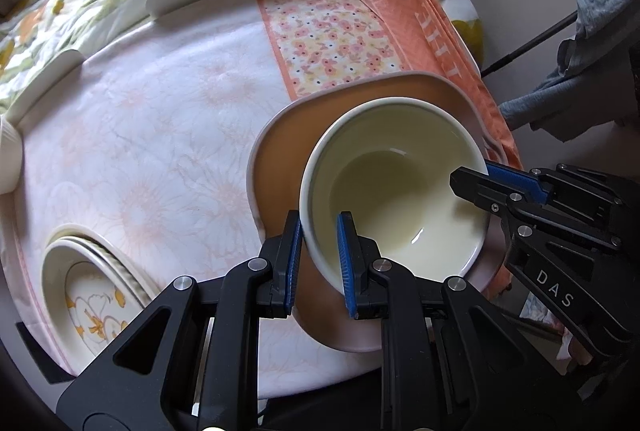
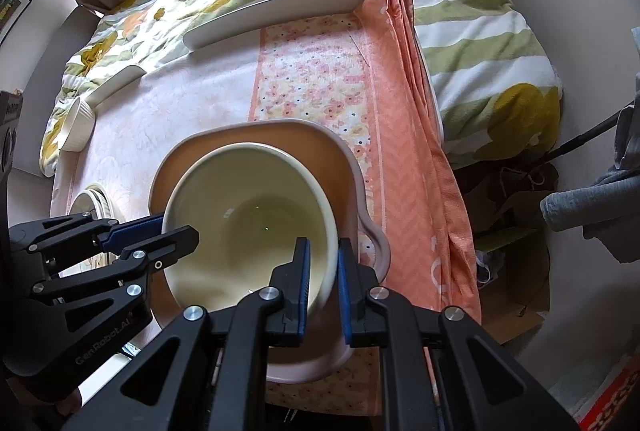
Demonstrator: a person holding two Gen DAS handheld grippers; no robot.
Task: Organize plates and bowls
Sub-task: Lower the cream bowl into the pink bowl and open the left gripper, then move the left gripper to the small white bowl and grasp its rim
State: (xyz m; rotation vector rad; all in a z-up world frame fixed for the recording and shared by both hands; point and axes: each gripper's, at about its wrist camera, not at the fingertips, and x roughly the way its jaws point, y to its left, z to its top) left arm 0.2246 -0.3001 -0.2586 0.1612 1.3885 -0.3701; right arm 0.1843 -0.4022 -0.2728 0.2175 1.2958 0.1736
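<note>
I've both the left hand-held gripper (image 1: 319,258) and right hand-held gripper (image 2: 323,279) clamped on opposite rims of the cream bowl (image 1: 394,187); glazed, slippery, breakable, so I grip thin walls firmly

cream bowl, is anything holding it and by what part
Both hold the cream bowl by its rim: left hand-held gripper on one side, right hand-held gripper on the opposite side.

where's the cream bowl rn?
Cream bowl sits centre-right in the left wrist view, on the pink plate, both grippers pinching opposite sides of its rim.
</note>
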